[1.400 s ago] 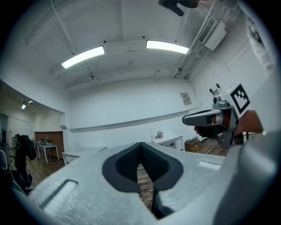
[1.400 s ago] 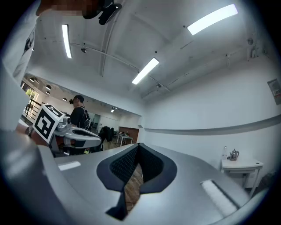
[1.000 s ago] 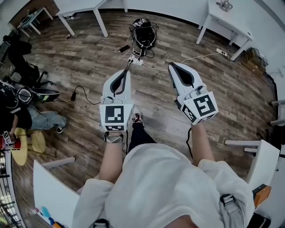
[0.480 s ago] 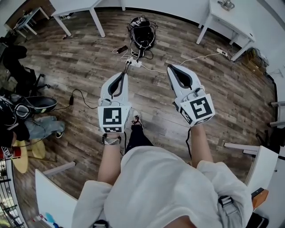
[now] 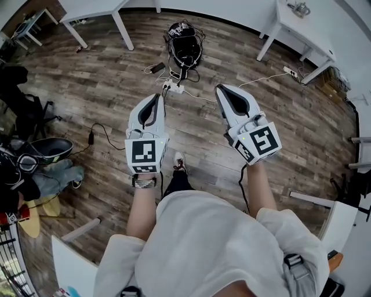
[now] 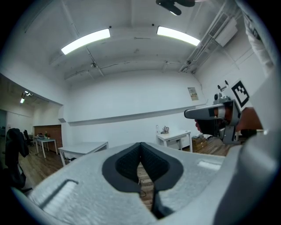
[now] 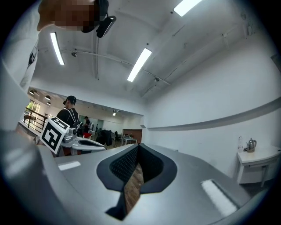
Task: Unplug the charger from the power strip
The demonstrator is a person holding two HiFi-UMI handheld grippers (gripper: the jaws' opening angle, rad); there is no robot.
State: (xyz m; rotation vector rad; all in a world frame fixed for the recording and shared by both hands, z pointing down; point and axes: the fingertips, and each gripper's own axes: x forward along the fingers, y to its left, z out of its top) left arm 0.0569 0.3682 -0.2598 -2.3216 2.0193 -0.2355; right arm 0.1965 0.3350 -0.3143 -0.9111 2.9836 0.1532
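A white power strip [image 5: 174, 88] lies on the wooden floor, with dark plugs and thin cables running out of it. A small black charger brick [image 5: 157, 68] lies just beyond it. Both grippers are held out level at about waist height, well above the floor. In the head view my left gripper [image 5: 159, 96] points toward the strip, its tips just left of it. My right gripper [image 5: 221, 89] is to the strip's right. Both are shut and hold nothing, as the left gripper view [image 6: 141, 146] and the right gripper view [image 7: 138, 147] also show.
A black helmet-like bundle with cables [image 5: 185, 43] sits beyond the strip. White tables stand at the far left [image 5: 93, 8] and far right [image 5: 295, 26], with a second strip [image 5: 288, 71] by the right one. A seated person [image 5: 40, 165] and a black adapter [image 5: 90, 138] are at the left.
Both grippers have moved forward across the room together. The power strip and the black bundle now lie closer in front of the tips. The jaws stay shut.
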